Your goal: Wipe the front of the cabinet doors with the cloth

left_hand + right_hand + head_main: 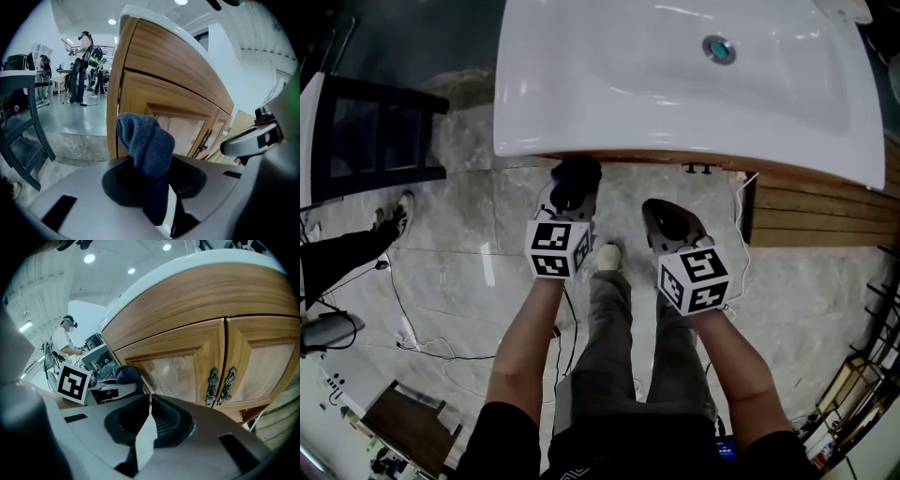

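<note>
Cloth (146, 145) is clamped in the left gripper (161, 187), cabinet doors (180, 126) just ahead of it; right gripper (149, 404) is closed on nothing.

Grey marbled tile floor (806, 281): loose cables (401, 309) lie across it; wooden cabinet (154, 84) stands on it.

Bunched dark-blue cloth (146, 147) stands upright near the closed wooden cabinet doors (174, 373).

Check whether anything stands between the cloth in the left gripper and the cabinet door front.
Nothing visible does. The blue cloth, clamped in the left gripper, faces the left cabinet door, nothing between them. The right gripper, shut and empty, is off to its side.
</note>
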